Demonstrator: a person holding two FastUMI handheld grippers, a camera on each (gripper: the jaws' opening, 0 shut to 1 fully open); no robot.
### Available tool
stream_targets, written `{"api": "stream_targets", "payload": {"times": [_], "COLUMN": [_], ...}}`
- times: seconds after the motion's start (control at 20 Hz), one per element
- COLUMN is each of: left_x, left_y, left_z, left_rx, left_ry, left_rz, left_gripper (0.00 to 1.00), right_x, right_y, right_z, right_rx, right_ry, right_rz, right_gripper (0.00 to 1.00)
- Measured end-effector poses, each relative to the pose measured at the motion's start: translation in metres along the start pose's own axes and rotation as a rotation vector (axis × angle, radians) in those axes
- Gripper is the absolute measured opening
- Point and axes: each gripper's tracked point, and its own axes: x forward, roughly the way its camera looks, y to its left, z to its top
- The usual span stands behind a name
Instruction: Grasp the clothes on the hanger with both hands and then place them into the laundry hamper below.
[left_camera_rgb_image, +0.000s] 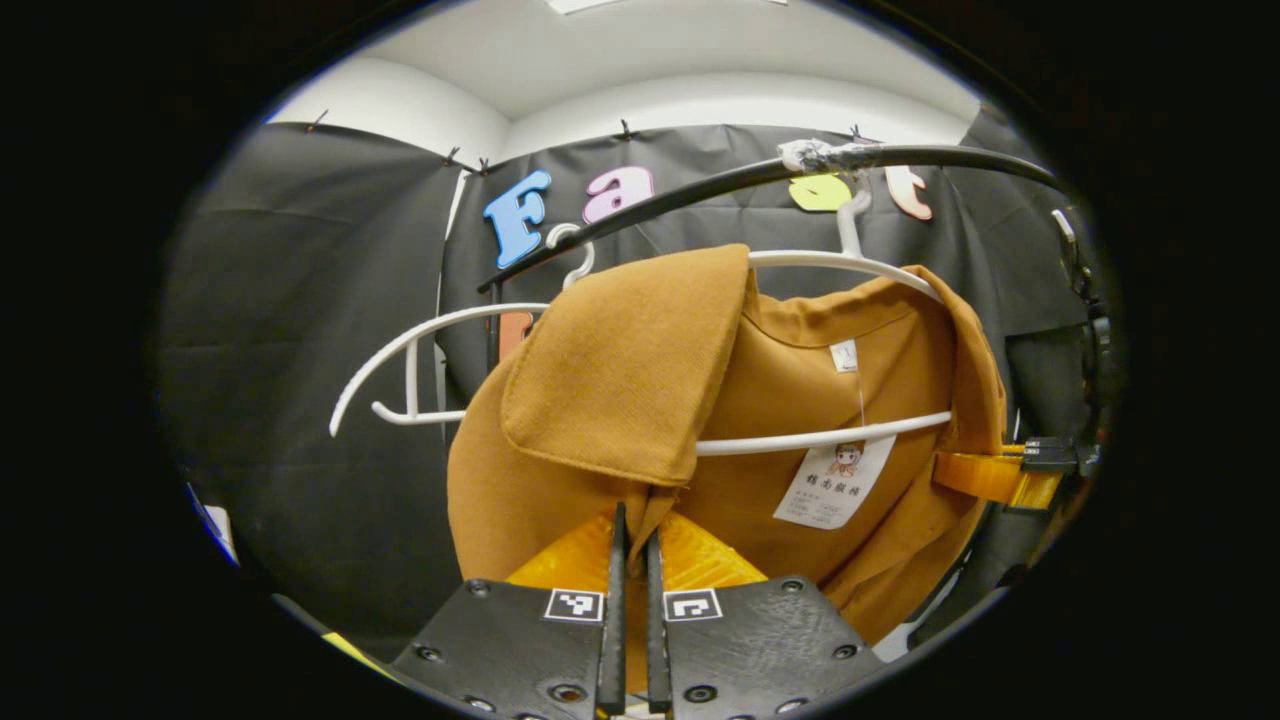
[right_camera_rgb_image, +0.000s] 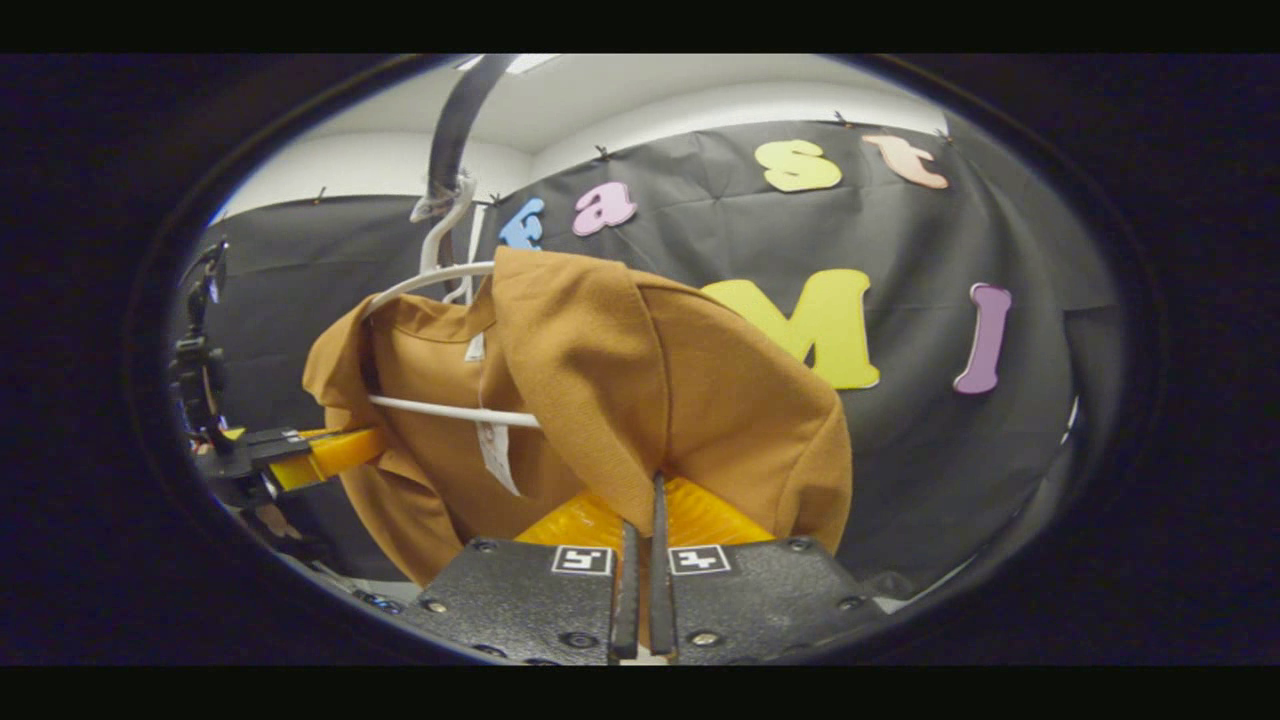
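While the brown shirt (left_camera_rgb_image: 790, 380) hangs on its white hanger (left_camera_rgb_image: 850, 262) — left gripper (left_camera_rgb_image: 632, 520) and right gripper (right_camera_rgb_image: 645, 500) both pinch its fabric.

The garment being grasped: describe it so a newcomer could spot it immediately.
Follow the dark rail across the booth to two white hangers. The brown shirt drapes the nearer hanger, a paper tag dangling at its collar; the neighbouring hanger is bare.

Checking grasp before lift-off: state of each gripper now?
Left gripper: closed, holding the brown shirt fabric.
Right gripper: closed, holding the same shirt, on its other side.
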Motion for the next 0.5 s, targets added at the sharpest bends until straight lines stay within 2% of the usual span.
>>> {"api": "stream_targets", "payload": {"times": [0.05, 0.15, 0.2, 0.3, 0.4, 0.5], "left_x": [0.002, -0.001, -0.003, -0.007, -0.012, -0.018], "left_y": [0.0, 0.001, 0.003, 0.012, 0.016, 0.021], "left_z": [-0.001, -0.001, 0.0, 0.003, 0.011, 0.017], "left_rx": [-0.018, -0.028, -0.021, -0.011, -0.004, -0.007], "left_ry": [0.008, 0.019, 0.022, 0.033, 0.019, 0.017], "left_rz": [-0.014, -0.024, -0.024, -0.022, -0.03, -0.027], "left_gripper": [0.0, 0.0, 0.05, 0.05, 0.0, 0.0], "right_x": [0.0, -0.005, -0.006, -0.014, -0.023, -0.028], "right_y": [0.003, 0.003, 0.004, 0.013, 0.016, 0.023], "right_z": [-0.002, 0.0, 0.001, 0.004, 0.005, 0.013], "right_rx": [0.042, 0.099, 0.117, 0.15, 0.174, 0.208], "right_ry": [0.012, 0.03, 0.037, 0.045, 0.046, 0.025], "right_rz": [0.051, 0.133, 0.177, 0.283, 0.361, 0.438], "right_gripper": [0.08, 0.07, 0.06, 0.06, 0.05, 0.05]}}
